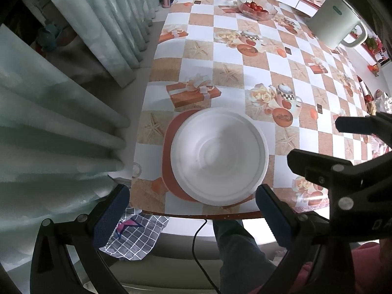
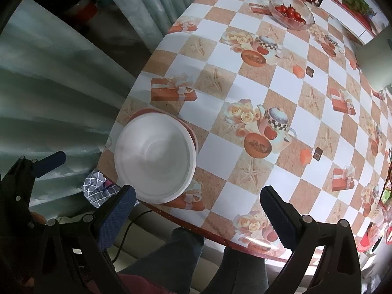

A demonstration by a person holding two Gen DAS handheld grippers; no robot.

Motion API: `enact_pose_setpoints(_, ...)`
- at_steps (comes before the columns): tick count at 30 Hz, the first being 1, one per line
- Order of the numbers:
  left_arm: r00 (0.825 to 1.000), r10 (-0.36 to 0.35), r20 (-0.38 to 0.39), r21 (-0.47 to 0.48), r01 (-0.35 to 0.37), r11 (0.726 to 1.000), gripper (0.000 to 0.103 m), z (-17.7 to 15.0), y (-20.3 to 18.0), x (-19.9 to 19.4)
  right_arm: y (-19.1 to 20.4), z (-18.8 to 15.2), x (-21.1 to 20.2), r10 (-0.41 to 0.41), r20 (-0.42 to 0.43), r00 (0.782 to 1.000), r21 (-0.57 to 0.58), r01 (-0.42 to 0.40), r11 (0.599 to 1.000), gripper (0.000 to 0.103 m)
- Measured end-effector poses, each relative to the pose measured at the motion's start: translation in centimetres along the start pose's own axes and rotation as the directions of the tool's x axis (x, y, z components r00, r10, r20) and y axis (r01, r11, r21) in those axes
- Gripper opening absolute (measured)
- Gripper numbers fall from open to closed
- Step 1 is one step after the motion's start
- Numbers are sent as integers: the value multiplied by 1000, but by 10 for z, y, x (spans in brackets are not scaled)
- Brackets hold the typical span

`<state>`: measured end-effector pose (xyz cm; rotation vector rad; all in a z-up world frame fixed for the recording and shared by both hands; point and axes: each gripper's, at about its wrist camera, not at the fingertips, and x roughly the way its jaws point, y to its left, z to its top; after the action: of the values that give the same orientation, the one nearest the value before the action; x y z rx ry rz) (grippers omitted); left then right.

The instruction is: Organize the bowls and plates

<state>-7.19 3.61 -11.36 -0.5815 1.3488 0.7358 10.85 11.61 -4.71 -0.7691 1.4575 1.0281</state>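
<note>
A white bowl [image 1: 219, 155] sits on a red-brown plate [image 1: 169, 144] near the table's front left corner; other white dishes seem nested under it. It also shows in the right wrist view [image 2: 155, 156], with the plate's rim [image 2: 192, 132] peeking out. My left gripper [image 1: 193, 208] is open and empty, just in front of the bowl at the table edge. My right gripper [image 2: 197, 204] is open and empty, to the right of the bowl over the table's front edge; it also appears in the left wrist view [image 1: 325, 147].
The table [image 1: 269, 56] has a checkered cloth with printed pictures. A glass bowl of tomatoes [image 1: 256, 7] stands at the far end, a white jug [image 1: 335, 23] at the far right. Curtains [image 1: 73, 73] hang left of the table. A checked cloth [image 1: 137, 235] lies below the edge.
</note>
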Motion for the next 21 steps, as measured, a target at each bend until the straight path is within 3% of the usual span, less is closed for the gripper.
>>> enact_pose_setpoints(21, 1000, 19, -9, -13, -19, 1000, 103, -1, 4, 0, 6, 2, 4, 7, -19, 1000, -30, -8, 1000, 102)
